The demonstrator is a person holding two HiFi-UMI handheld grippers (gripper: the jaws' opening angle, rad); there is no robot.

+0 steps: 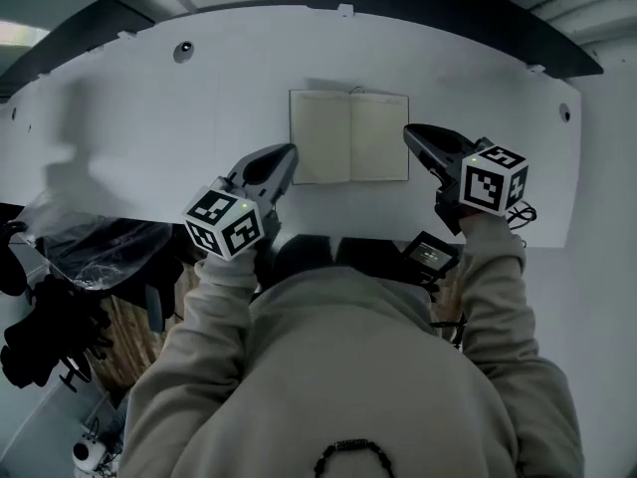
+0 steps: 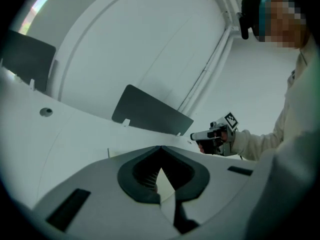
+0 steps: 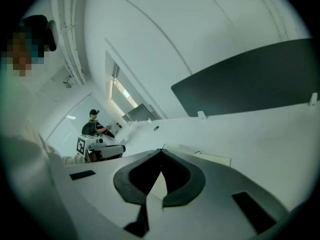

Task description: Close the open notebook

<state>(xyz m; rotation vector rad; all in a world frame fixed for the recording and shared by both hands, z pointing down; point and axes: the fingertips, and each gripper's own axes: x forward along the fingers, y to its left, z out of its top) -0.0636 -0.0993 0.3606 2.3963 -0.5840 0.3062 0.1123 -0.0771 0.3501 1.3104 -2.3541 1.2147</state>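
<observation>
Lying open and flat on the white worktop, the notebook shows two pale blank pages, with the spine running near to far. It sits toward the far-middle of the worktop, between the two tools.

Left tongs: tips just off the notebook's left near corner; I cannot tell whether they touch it. In the left gripper view the jaws stand tip to tip with nothing caught in the hollow behind the tips.

Right tongs: tips at the notebook's right edge, about midway along it; contact is again uncertain. The right gripper view shows these jaws together too, also empty.

Handling, as a judgement:
- The notebook looks thin and light. The cover is probably stiffer than the leaves, which should flex and fan if pinched alone.
- The worktop looks smooth, so the book may slide under a sideways push.
- The edges lie low against the surface, leaving little room for a jaw to get under.
- The best hold looks like the outer long edge of one half, cover and pages together, near its middle. The other half needs steadying.
</observation>
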